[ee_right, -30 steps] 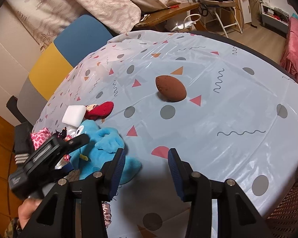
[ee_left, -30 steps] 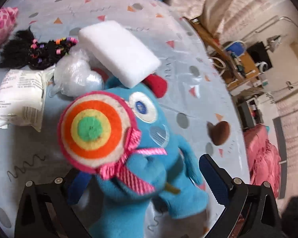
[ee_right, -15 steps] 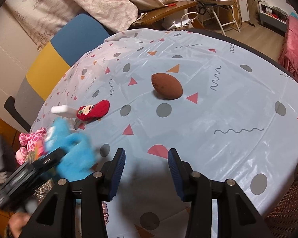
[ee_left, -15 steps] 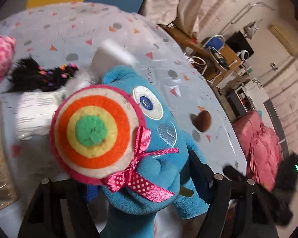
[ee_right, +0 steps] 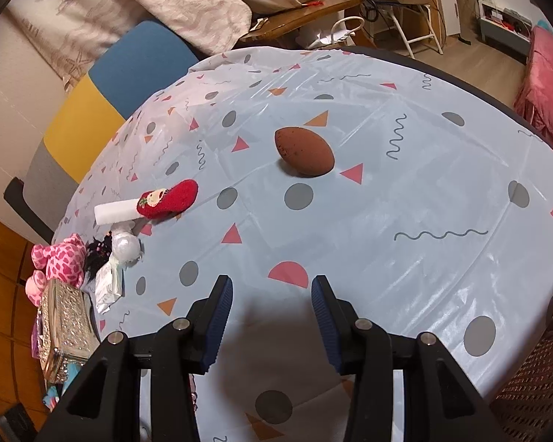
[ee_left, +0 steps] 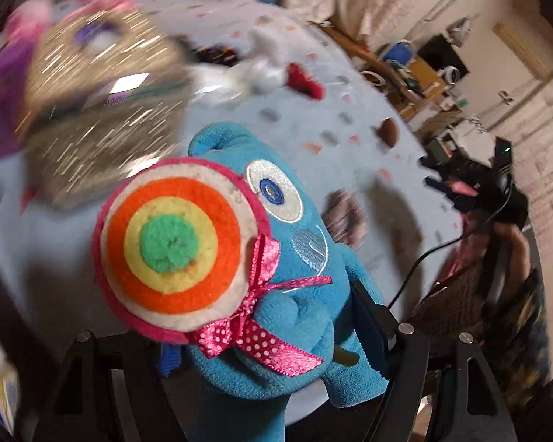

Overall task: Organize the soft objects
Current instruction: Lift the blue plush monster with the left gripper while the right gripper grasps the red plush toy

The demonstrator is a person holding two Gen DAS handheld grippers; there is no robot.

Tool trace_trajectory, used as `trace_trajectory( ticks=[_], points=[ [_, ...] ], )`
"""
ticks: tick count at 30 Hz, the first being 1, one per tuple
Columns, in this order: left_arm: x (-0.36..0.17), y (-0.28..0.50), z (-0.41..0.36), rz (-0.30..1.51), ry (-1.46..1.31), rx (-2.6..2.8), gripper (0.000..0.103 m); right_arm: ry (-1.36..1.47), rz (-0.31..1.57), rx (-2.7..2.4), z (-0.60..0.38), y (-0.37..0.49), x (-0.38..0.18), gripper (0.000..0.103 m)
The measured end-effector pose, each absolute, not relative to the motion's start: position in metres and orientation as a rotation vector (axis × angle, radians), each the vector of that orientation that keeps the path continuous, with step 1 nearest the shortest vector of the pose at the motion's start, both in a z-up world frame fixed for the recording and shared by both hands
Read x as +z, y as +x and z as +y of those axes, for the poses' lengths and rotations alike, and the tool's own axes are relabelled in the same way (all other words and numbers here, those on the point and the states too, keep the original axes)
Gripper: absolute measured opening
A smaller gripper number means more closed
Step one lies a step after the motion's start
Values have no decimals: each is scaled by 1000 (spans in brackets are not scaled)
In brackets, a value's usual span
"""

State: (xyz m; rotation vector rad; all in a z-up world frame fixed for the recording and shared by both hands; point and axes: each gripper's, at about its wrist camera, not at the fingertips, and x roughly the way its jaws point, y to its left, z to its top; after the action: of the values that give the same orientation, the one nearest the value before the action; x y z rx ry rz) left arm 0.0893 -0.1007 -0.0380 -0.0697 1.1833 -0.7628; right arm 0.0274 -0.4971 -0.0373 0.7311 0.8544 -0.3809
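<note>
My left gripper (ee_left: pixel 269 339) is shut on a blue plush toy (ee_left: pixel 306 294) that carries a striped felt lollipop (ee_left: pixel 173 246) with a pink bow. The toy hangs above the table, close to the camera. My right gripper (ee_right: pixel 272 316) is open with nothing between its fingers, low over the near part of the table (ee_right: pixel 424 202). Ahead of it lie a brown egg-shaped soft ball (ee_right: pixel 304 151), a red sock (ee_right: pixel 169 199) and a white foam block (ee_right: pixel 116 211). The left wrist view is blurred by motion.
At the table's left edge sit a pink spotted plush (ee_right: pixel 61 258), black hair ties (ee_right: pixel 96 252), a clear plastic ball (ee_right: pixel 125 246), a white packet (ee_right: pixel 108 287) and a glittery bag (ee_right: pixel 64 328). A blue, yellow and grey chair (ee_right: pixel 103 84) stands behind the table.
The left gripper closed on the blue plush toy, lifted it off the table and carried it toward the glittery bag. The toy has left the right wrist view. The right gripper stayed still.
</note>
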Motion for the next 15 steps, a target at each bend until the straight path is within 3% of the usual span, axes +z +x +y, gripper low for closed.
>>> trace_trajectory(
  ticks=[5, 15],
  points=[
    [-68, 84, -59, 1208, -144, -679, 80, 677, 888, -356, -486, 34, -39, 45],
    [-75, 81, -62, 1136, -165, -689, 80, 561, 969, -275, -457, 52, -42, 43]
  ],
)
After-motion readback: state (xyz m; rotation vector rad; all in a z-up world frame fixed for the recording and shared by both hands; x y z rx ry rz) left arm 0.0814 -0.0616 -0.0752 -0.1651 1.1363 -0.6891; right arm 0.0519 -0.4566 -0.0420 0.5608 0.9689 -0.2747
